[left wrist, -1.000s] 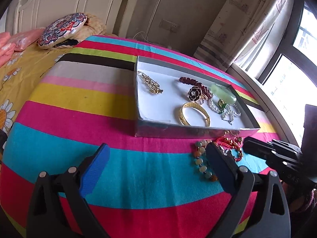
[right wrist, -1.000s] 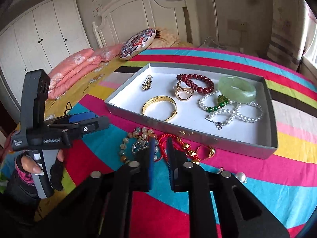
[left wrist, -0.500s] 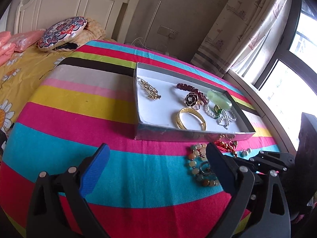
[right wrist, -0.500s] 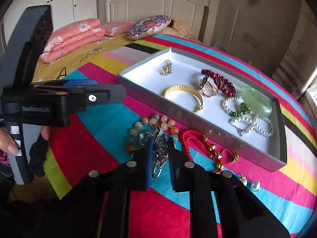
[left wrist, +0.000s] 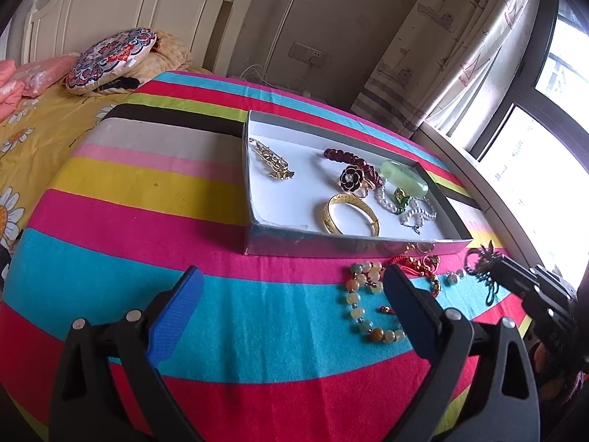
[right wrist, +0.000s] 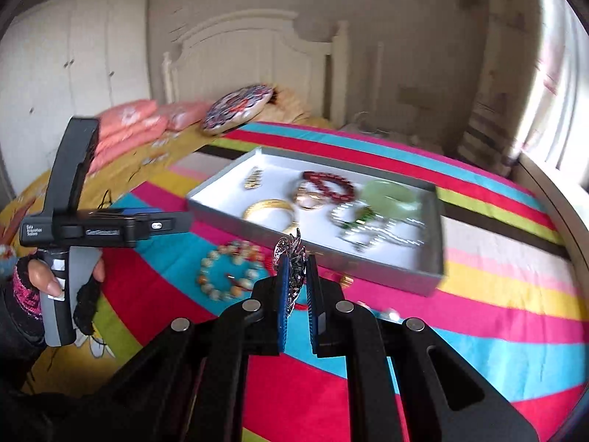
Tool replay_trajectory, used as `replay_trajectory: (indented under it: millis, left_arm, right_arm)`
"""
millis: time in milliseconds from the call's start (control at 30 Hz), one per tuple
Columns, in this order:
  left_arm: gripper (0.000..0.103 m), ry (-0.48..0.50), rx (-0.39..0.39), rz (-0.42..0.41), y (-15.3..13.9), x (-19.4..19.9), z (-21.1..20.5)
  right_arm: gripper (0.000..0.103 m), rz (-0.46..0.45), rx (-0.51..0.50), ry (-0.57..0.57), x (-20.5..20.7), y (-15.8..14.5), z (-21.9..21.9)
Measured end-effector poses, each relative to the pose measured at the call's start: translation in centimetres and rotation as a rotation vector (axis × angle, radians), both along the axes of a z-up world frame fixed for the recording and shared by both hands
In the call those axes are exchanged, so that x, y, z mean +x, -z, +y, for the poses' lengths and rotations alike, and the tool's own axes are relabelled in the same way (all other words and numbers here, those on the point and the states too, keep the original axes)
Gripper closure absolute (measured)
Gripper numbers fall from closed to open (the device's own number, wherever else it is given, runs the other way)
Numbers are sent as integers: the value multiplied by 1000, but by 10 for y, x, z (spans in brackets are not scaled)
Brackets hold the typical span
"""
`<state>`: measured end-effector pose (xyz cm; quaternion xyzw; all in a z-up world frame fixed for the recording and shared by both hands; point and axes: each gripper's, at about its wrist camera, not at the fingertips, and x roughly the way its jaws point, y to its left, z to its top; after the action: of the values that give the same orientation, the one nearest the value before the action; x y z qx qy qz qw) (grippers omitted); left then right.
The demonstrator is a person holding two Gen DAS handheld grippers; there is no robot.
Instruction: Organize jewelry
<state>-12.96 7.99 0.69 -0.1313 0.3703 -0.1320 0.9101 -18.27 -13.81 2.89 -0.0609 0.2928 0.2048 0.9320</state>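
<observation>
A silver brooch [right wrist: 291, 258] rides between the blue pads of the right gripper [right wrist: 294, 276], lifted clear of the striped worktop [left wrist: 147, 199] and short of the grey tray [left wrist: 254, 217]. The jaws are drawn narrow on the piece, which stands upright, its upper part poking out past the tips and its lower part hanging down between the pads. The step in hand looks to be the carry: one loose item picked from the pile in front of the tray and headed for the white floor inside. The next move likely calls for travel over the near wall, then a low, gentle release onto a bare patch, away from the gold bangle [left wrist: 348, 213] and pearl strands [left wrist: 416, 210]. The left gripper [left wrist: 291, 291] hangs over the cloth with jaws wide and holding nothing. A stone-bead bracelet [left wrist: 362, 302] and red cord bracelet [left wrist: 419, 265] wait outside the tray.
</observation>
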Motion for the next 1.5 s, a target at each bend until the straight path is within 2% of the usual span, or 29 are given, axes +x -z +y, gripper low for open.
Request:
replay_trajectory:
  millis: [67, 233, 333, 467, 633, 733, 800, 833, 933, 967, 1000, 1033, 1067, 1167, 1300, 1333, 1367, 1500]
  left_arm:
    - [6, 5, 24, 3, -1, -2, -5]
    - [6, 105, 56, 29, -1, -12, -38]
    - [6, 155, 77, 58, 3, -14, -61]
    - [6, 186, 120, 58, 6, -15, -83]
    - [7, 185, 220, 42, 10, -18, -99]
    - [8, 179, 235, -31, 0, -28, -99]
    - [19, 232, 213, -45, -5, -30, -101]
    - [29, 264, 209, -40, -6, -29, -103]
    - [39, 291, 230, -40, -6, -22, -110]
    - [51, 302, 229, -34, -4, -19, -111]
    - [58, 324, 222, -17, -1, -14, -114]
    - [71, 336, 223, -7, 1, -12, -117]
    - [75, 346, 242, 0, 4, -9, -121]
    - [76, 344, 263, 4, 8, -6, -125]
    - [76, 325, 219, 31, 8, 2, -117]
    - [79, 326, 222, 33, 8, 2, -117]
    - [93, 321, 248, 27, 8, 2, -118]
    - [94, 328, 259, 8, 7, -2, -118]
  right_arm:
    - [93, 7, 23, 28, 0, 2, -15]
    - [93, 29, 60, 81, 2, 10, -43]
    - [93, 37, 68, 86, 1, 14, -48]
    - [93, 37, 71, 79, -2, 17, -49]
    - [93, 49, 91, 85, -3, 22, -53]
    - [93, 51, 96, 89, -3, 24, -57]
    - [93, 53, 104, 90, -2, 24, -58]
    - [93, 54, 107, 88, -2, 25, -58]
    - [93, 55, 113, 79, -2, 25, -56]
    - [93, 55, 113, 77, -3, 26, -54]
    - [93, 55, 114, 75, -3, 26, -53]
    - [93, 54, 114, 75, -3, 26, -53]
    - [93, 54, 114, 76, -3, 26, -54]
    - [93, 53, 124, 79, -3, 25, -58]
    - [93, 54, 132, 77, -3, 26, -60]
    - [93, 55, 131, 74, -4, 27, -59]
    - [93, 57, 130, 73, -4, 28, -59]
    - [93, 59, 127, 71, -4, 29, -59]
